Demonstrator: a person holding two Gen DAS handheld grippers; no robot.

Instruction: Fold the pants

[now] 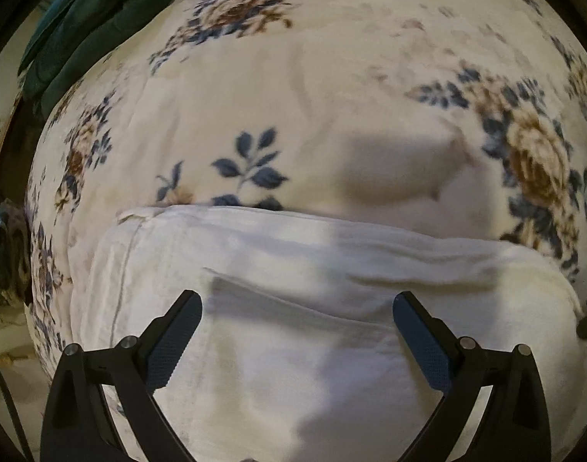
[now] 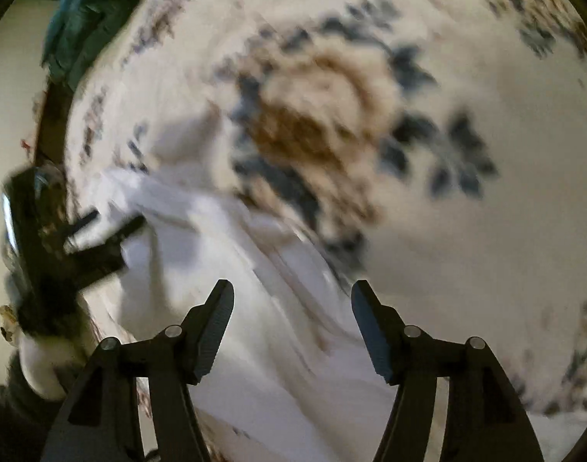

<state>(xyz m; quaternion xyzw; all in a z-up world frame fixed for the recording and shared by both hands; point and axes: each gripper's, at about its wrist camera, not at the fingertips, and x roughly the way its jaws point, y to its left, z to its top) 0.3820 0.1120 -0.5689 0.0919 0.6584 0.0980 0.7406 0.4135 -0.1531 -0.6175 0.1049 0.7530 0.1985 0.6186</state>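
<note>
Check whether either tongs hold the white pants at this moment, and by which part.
Nothing is held. Left tongs and right tongs both stand open above the folded white pants, pads off the cloth.

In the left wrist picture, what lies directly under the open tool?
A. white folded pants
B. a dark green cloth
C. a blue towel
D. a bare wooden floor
A: the left tool stands open above the white folded pants, which rest on the flowered blanket.
</note>
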